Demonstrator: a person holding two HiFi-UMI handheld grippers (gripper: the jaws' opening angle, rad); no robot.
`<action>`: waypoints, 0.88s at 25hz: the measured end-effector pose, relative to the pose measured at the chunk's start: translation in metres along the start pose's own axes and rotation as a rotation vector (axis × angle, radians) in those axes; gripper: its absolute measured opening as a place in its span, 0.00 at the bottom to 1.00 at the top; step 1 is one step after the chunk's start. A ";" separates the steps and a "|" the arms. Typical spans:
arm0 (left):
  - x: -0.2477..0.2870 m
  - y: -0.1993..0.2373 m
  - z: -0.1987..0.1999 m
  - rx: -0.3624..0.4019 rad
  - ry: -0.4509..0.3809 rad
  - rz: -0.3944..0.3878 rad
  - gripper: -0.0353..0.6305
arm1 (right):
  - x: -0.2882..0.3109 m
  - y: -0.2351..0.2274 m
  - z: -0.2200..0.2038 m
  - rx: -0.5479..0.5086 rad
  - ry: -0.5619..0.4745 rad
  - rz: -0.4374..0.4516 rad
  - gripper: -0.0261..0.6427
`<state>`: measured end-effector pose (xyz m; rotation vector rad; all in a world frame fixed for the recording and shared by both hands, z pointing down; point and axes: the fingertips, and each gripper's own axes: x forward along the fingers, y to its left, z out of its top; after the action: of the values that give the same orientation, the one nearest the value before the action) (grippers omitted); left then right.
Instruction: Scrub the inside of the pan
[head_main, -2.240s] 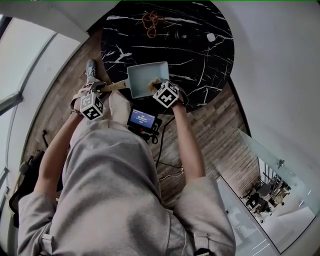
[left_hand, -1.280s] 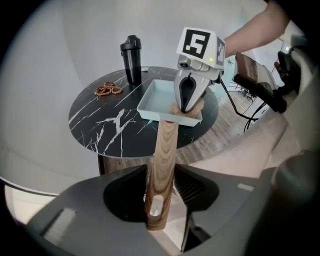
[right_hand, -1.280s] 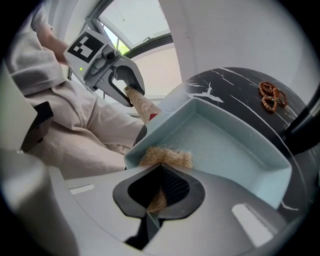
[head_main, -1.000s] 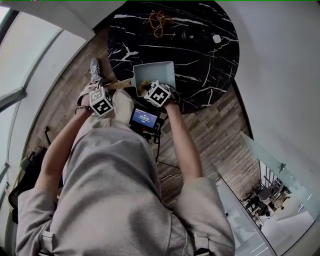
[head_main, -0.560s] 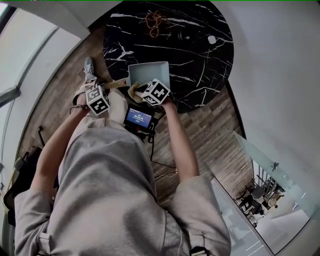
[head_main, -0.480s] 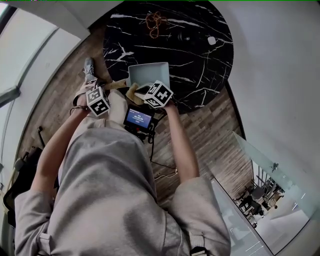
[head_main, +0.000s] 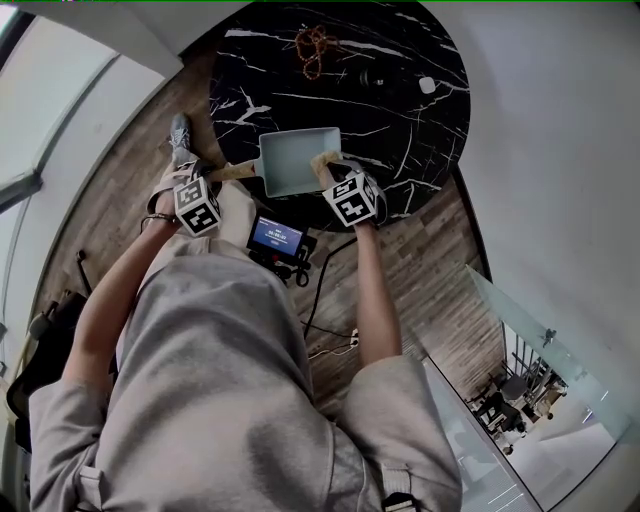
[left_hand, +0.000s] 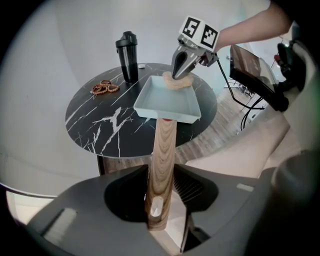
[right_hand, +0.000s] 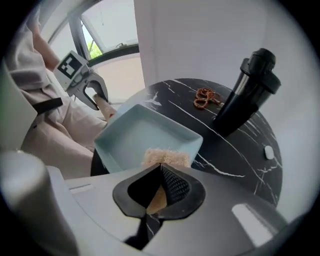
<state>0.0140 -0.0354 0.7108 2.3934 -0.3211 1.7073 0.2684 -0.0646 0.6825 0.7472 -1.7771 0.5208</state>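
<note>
Pale blue-green pan (head_main: 290, 165): rectangular, shallow, with low straight walls and a smooth matt floor. It sits at the near edge of the desk (head_main: 400, 90), a round black slab with white veins and a polished look. Handle (left_hand: 164, 165): a straight bar of light wood with a bold grain and a slot near its end, reaching out past the desk edge. My left fingers (left_hand: 187, 189) are clamped on it, having just tightened a little. Scrubber (right_hand: 167, 157): a tan, coarse, fibrous pad, soft-looking and frayed. My right fingers (right_hand: 175, 187) are pinched shut on it, and it lies at the pan's wall on my right rather than on the floor. Also on the desk: a tall black bottle (right_hand: 250, 95), brown beads (right_hand: 206, 97) and a small white piece (right_hand: 269, 152), all apart from the pan. Hazards, as I judge them: a stroke begun this close to the wall could snag the rim and tip or drag the pan. The polished desk would let it slide towards the edge. My hold far out on smooth wood could twist under load. The thin pinch could let the scrubber pull free. A hard shove could send the pan into the bottle.
</note>
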 end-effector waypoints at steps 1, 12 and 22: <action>0.001 0.000 -0.001 -0.002 0.001 -0.002 0.28 | 0.003 -0.004 -0.003 -0.015 0.013 -0.020 0.07; 0.004 -0.009 0.001 0.039 0.018 -0.010 0.24 | 0.043 -0.007 0.004 -0.038 0.090 -0.108 0.07; 0.008 -0.009 -0.001 0.042 0.018 -0.027 0.22 | 0.048 -0.001 0.009 -0.003 0.127 -0.032 0.07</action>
<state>0.0184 -0.0274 0.7181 2.3984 -0.2514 1.7403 0.2530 -0.0825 0.7251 0.7228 -1.6455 0.5324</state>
